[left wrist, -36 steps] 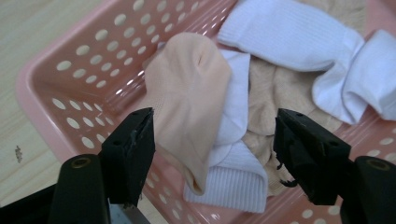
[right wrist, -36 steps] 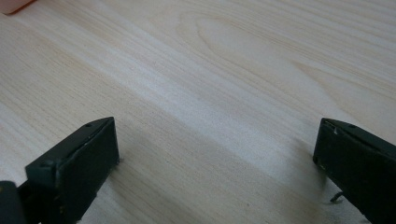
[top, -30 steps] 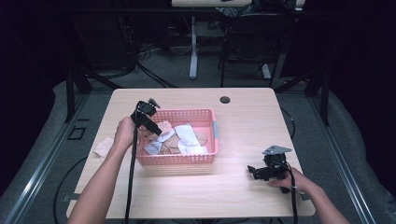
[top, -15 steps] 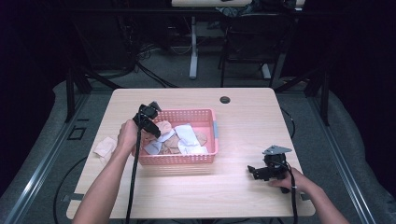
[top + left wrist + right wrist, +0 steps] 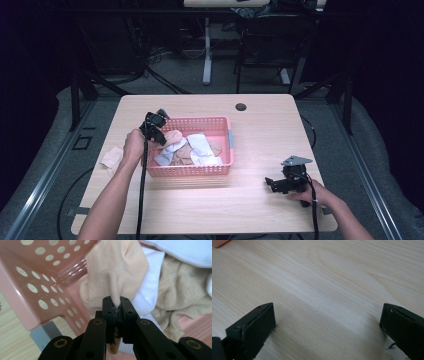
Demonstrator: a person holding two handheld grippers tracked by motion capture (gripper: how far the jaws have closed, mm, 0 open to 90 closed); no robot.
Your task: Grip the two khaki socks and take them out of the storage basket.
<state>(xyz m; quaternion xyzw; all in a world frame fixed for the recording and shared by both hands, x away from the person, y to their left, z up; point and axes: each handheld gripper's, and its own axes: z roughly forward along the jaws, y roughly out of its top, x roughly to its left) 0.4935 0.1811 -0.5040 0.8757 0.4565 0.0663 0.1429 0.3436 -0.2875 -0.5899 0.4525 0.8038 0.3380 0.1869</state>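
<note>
A pink plastic basket point(image 5: 224, 128) in the middle of the table holds several white and tan cloth pieces. My left gripper point(image 5: 161, 138) reaches into the basket's left end; its jaws have just been closing and are now shut on a peach-coloured cloth point(image 5: 117, 272), pinched between the pads point(image 5: 117, 308). The same peach cloth point(image 5: 174, 136) shows bunched at the gripper's tip in the high view. My right gripper point(image 5: 270, 183) rests low over the bare wood at the front right, jaws wide open point(image 5: 327, 325) with nothing between them.
A small pale cloth point(image 5: 112, 157) lies on the table left of the basket. A round cable hole point(image 5: 241, 107) sits near the table's far edge. White cloths point(image 5: 175, 250) and a tan cloth point(image 5: 185, 295) lie under the held piece.
The left gripper has dipped slightly into the basket's left end and closed on the peach cloth. The right hand has stayed where it was.
</note>
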